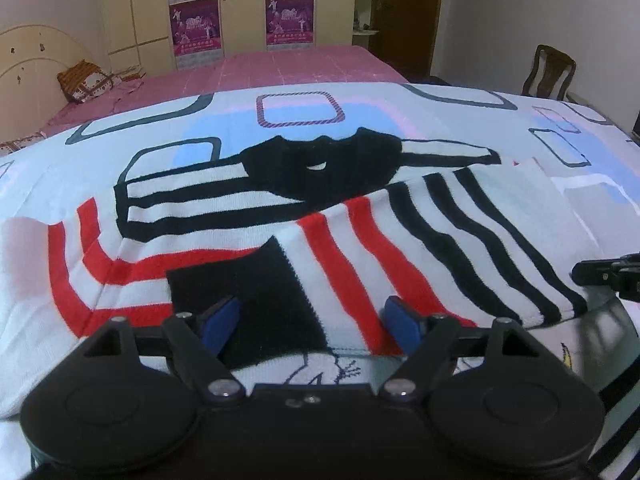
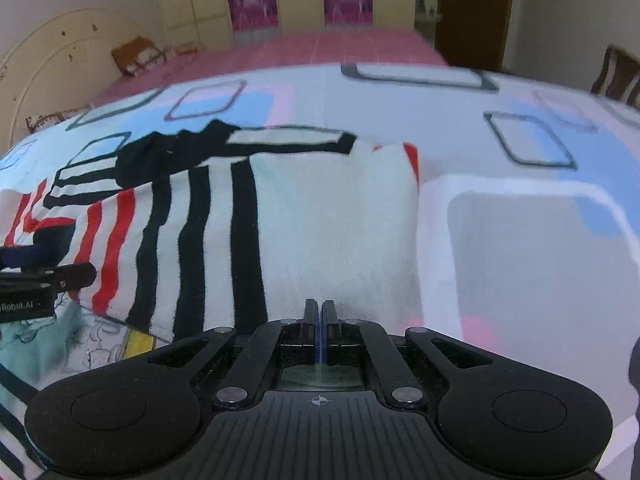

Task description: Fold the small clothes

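Observation:
A small knit sweater [image 1: 328, 240], white with red and black stripes and a black collar, lies partly folded on a patterned bedsheet [image 1: 520, 140]. My left gripper [image 1: 314, 320] is open, its blue pads just above the sweater's near hem and black cuff. In the right wrist view the same sweater [image 2: 320, 220] lies ahead. My right gripper [image 2: 319, 312] is shut at the sweater's near white edge; I cannot tell whether cloth is pinched. The right gripper shows at the right edge of the left wrist view [image 1: 608, 276], and the left gripper at the left edge of the right wrist view [image 2: 40, 276].
Another printed garment [image 2: 80, 344] lies under the sweater's near edge. A pink bed [image 1: 260, 68] with a pillow [image 1: 86, 80] lies behind, wardrobes [image 1: 240, 4] beyond it. A wooden chair [image 1: 550, 72] stands at the right.

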Demonstrator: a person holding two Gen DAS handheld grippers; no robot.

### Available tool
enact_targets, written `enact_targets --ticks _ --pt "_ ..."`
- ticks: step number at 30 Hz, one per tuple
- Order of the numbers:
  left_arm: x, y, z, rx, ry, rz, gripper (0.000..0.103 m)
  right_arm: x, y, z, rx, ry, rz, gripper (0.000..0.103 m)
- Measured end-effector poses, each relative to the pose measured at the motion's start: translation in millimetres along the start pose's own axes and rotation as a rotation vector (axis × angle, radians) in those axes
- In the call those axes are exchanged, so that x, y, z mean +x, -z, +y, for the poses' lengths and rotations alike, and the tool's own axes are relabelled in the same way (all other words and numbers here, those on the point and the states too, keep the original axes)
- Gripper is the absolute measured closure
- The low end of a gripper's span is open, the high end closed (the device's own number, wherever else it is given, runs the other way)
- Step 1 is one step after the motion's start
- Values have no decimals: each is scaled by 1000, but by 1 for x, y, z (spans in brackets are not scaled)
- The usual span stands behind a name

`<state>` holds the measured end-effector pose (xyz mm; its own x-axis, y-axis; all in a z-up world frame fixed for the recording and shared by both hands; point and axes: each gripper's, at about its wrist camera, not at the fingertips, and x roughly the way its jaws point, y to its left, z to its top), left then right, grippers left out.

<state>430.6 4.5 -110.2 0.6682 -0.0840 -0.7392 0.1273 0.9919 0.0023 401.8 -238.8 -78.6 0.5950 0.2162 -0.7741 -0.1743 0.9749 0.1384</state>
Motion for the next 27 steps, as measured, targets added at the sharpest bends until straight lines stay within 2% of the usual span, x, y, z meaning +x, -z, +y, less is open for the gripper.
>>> enact_targets --ticks 2,4,6,7,8,9,10,11,13,15,17,20,22,24,26,27 --pt "1 2 1 7 9 6 23 -8 1 2 19 -12 -31 103" --pt "4 4 4 2 33 13 20 -1 7 5 16 -1 10 103" --pt "0 2 11 -19 54 16 20 -2 8 8 20 11 8 103" --pt "-6 1 18 -40 62 0 16 -4 6 9 31 14 7 102" --pt "-12 2 24 -57 58 -21 11 -9 4 10 49 16 -12 83" --pt "-18 3 33 -76 44 -39 10 -14 4 11 67 22 -44 22" --pt "-25 5 45 -100 27 -52 10 -21 4 13 78 33 -91 2" --pt "-33 9 61 -136 8 -63 10 -29 6 17 72 27 -144 1" --pt "-48 19 94 -211 -28 -84 11 -32 5 25 72 11 -140 12" --pt "-68 34 136 -309 -74 -111 21 -29 4 32 102 -15 -117 35" --pt "-88 54 180 -398 -161 -133 33 -24 4 39 119 -34 -100 46" --pt "-116 87 248 -555 -288 -168 36 -14 3 57 123 -53 -73 46" --pt "-124 105 288 -667 -331 -162 41 -9 2 68 123 -61 -64 46" --pt "-127 122 326 -808 -321 -172 44 -4 -1 75 127 -66 -58 46" --pt "-127 139 358 -954 -264 -217 51 -1 -3 81 137 -65 -51 46" --pt "-126 143 369 -1006 -234 -247 52 0 -5 84 141 -66 -50 46"
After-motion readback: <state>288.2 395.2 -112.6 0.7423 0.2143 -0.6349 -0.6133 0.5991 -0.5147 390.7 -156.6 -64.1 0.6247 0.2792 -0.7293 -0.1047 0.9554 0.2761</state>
